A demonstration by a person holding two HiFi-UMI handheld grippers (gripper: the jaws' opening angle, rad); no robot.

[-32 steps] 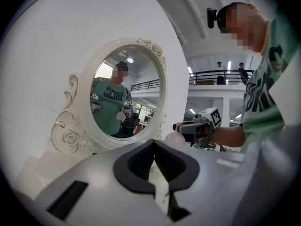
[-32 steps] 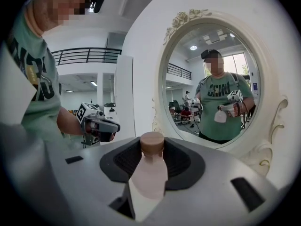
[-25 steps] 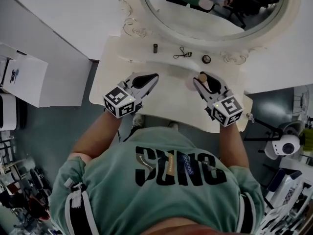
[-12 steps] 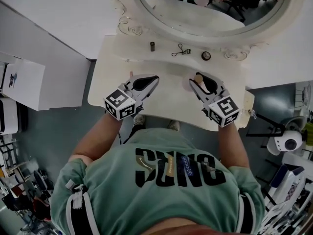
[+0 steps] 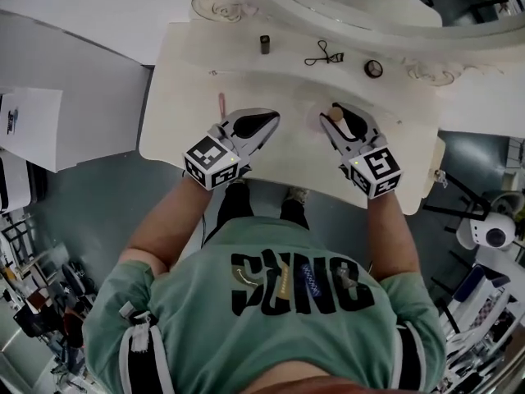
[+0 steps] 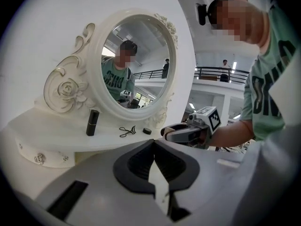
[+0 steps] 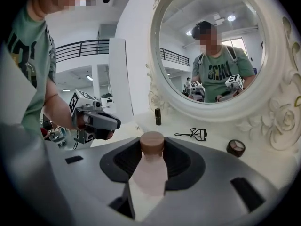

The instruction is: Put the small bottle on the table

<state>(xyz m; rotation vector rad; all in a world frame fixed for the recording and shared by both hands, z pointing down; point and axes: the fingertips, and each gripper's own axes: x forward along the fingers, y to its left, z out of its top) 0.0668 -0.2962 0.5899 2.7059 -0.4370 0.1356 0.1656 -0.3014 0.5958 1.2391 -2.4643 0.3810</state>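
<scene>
Looking down from my head, I see both arms reaching out over the white table (image 5: 180,80). My left tongs (image 5: 269,122) are above its near half, and my right tongs (image 5: 336,125) are level with them and well apart. The small bottle (image 5: 337,114) shows only at the tip of the right tongs, as a round brown top facing up toward me. Along the back of the table, by the mirror (image 5: 344,15), lie a lipstick (image 5: 265,44), an eyelash curler (image 5: 324,55) and a little round pot (image 5: 374,69). A thin pink stick (image 5: 221,103) lies just beyond my left tongs.

From the left tongs' own view, the two dark pads meet at their tips with nothing caught between them. Only pale table shows through the slit below. My right tongs are out ahead and to the side.

From the right tongs' own view, the pads are pressed on either side of the bottle, clamped high on it. Its long axis runs straight up the picture between the pads. The brown cap (image 7: 153,144) is uppermost and points toward the mirror. The pale pink body widens downward into the gap nearest me. The bottom end is hidden by the tongs, so I cannot tell whether it touches the table.
</scene>
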